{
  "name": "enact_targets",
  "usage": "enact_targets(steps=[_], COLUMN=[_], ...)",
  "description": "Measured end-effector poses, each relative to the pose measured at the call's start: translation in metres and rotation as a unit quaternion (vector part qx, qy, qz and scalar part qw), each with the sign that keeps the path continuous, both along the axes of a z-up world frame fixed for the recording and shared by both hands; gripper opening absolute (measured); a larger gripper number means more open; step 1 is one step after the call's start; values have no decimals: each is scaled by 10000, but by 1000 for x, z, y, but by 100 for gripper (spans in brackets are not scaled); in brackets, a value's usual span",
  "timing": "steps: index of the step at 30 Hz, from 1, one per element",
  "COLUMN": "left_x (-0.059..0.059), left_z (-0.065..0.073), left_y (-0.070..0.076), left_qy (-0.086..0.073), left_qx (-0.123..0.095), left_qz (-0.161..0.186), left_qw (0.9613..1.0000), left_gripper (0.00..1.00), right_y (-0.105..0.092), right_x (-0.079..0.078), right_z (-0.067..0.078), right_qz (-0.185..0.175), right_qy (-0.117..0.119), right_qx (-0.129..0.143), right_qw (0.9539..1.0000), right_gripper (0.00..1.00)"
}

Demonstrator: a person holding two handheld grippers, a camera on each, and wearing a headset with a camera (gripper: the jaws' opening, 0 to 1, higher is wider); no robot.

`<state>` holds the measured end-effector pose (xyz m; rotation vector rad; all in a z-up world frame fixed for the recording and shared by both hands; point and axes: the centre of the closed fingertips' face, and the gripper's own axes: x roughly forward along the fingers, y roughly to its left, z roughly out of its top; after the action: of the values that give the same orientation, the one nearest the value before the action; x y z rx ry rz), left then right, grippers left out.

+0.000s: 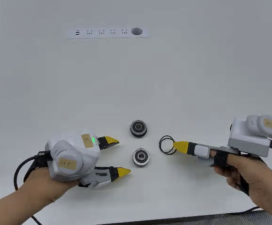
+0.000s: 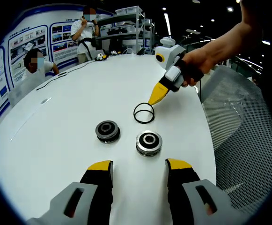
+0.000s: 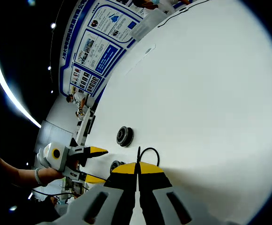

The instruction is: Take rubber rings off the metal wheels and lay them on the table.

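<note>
Two small wheels lie mid-table. The far wheel looks dark around its rim. The near wheel shows bare metal. A thin black rubber ring lies low over the table to the right of the wheels, and my right gripper is shut on its edge. My left gripper is open just left of the near wheel, with nothing between its fingers.
A white power strip lies flat at the far side of the white table. The table's front edge runs close below my hands. People stand beyond the table's far end.
</note>
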<state>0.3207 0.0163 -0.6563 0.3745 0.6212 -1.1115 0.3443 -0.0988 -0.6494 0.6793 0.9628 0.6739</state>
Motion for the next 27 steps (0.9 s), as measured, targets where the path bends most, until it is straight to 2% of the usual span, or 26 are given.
enact_targets(steps=[12, 22, 27], left_x=[1, 3, 3], left_z=[-2, 0, 0], left_y=[0, 1, 0], left_qy=[34, 25, 26], left_qx=[-2, -21, -26], left_qz=[9, 48, 52], left_qw=[10000, 10000, 10000], left_gripper=[46, 45, 44], right_y=[-6, -7, -8], right_x=[-2, -1, -1], right_z=[-9, -10, -10], right_qz=[-36, 98, 136], right_qy=[7, -177, -259], right_qx=[-200, -474, -527], right_qw=[9998, 9987, 9982], right_gripper=[5, 10, 13])
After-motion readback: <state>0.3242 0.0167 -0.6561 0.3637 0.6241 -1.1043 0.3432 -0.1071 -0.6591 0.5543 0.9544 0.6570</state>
